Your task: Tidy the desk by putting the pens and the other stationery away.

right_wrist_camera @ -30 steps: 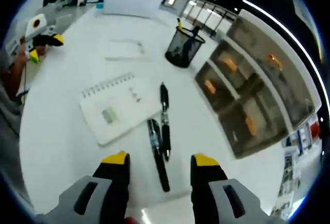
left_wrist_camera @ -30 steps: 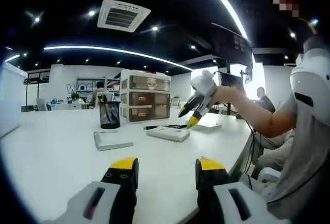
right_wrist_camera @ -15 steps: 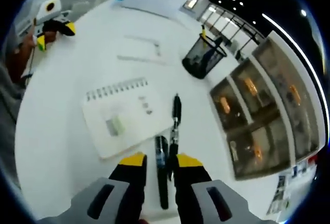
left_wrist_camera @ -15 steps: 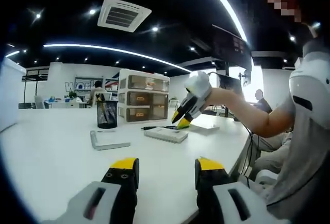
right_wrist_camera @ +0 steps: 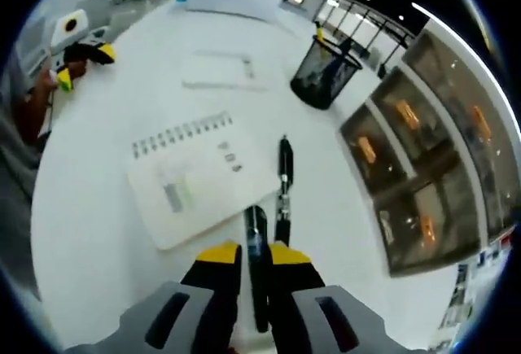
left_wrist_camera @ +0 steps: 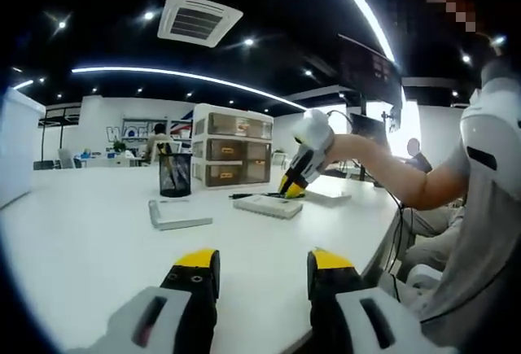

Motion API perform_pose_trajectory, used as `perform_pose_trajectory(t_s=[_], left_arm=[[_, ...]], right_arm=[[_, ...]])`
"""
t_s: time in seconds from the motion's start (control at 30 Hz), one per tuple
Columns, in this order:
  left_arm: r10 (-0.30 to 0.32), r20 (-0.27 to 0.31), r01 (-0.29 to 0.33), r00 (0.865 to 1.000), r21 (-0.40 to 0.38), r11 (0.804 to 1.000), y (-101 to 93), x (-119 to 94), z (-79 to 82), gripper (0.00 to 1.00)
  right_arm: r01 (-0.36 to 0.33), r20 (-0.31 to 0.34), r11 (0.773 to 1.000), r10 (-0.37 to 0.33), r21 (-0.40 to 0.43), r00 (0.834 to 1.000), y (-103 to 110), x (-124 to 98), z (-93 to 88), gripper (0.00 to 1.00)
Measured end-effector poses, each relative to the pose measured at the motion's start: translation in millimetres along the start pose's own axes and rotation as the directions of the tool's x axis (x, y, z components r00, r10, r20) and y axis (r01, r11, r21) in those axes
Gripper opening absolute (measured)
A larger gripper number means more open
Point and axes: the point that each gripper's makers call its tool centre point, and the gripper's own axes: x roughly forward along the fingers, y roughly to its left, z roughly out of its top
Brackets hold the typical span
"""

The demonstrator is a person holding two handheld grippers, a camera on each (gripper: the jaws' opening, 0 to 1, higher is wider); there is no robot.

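In the right gripper view my right gripper (right_wrist_camera: 254,254) is shut on a black pen (right_wrist_camera: 256,228) that lies on the white desk (right_wrist_camera: 98,207). A second black pen (right_wrist_camera: 283,181) lies just right of it, beside a spiral notebook (right_wrist_camera: 191,179). A black mesh pen cup (right_wrist_camera: 324,73) stands further off. In the left gripper view my left gripper (left_wrist_camera: 262,263) hovers open over the desk's near edge with nothing between its jaws. The right gripper (left_wrist_camera: 299,168) shows there too, tipped down onto the desk by the notebook (left_wrist_camera: 267,205), with the pen cup (left_wrist_camera: 174,176) to the left.
A set of translucent drawers (left_wrist_camera: 232,159) stands behind the pen cup, drawers (right_wrist_camera: 415,150) at the right. A flat grey item (left_wrist_camera: 175,217) lies on the desk, the same item (right_wrist_camera: 220,69) beyond the notebook. The person's arm (left_wrist_camera: 391,179) reaches in from the right.
The right gripper came down to the desk and its jaws went from wide open to shut around the left black pen. The left gripper stayed put, open.
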Motion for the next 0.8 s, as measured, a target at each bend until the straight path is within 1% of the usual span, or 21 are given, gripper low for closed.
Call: perform_pose_trajectory(t_s=[0.03,0.07,0.23,0.33,0.47,0.57,0.67,0.8], left_arm=[[-0.006,-0.003,0.006,1.0,-0.001,1.0,-1.6,0.9,-0.6,0.4],[-0.009,-0.003,0.009,1.0,0.0,1.0,-3.1,1.6,-0.6,0.4],[-0.017,0.0,0.017,1.0,0.0,1.0,-6.1,2.9,-0.2,0.41],[-0.02,-0.003,0.02,1.0,0.003,1.0,-6.5,2.0,0.5,0.41],[-0.02,-0.003,0.02,1.0,0.007,1.0,-6.7,0.5,1.7,0.41],[-0.02,-0.005,0.02,1.0,0.006,1.0,-6.4,0.3,0.8,0.41],[-0.022,-0.006,0.022,1.0,0.004,1.0,-7.1,0.9,0.5,0.41],[-0.03,-0.007,0.03,1.0,0.009,1.0,-9.7,1.6,1.5,0.41]], right_arm=[[0.026,-0.023,0.999,-0.026,-0.028,0.999,-4.2,0.3,-2.3,0.07],[0.019,-0.026,1.0,-0.02,-0.018,0.999,-2.4,0.8,-1.3,0.07],[0.051,-0.113,0.996,-0.058,-0.07,0.992,-0.4,1.7,-2.0,0.06],[0.058,-0.134,0.996,-0.067,-0.073,0.989,-0.7,2.2,-1.5,0.06],[0.062,-0.132,0.996,-0.07,-0.064,0.989,-1.9,1.2,-2.5,0.06],[0.08,-0.111,0.996,-0.083,-0.033,0.99,-3.6,1.8,-1.1,0.06],[0.103,-0.088,0.994,-0.105,-0.028,0.991,-3.3,1.5,-0.8,0.06],[0.132,-0.077,0.991,-0.133,-0.017,0.988,-3.8,1.0,0.1,0.06]])
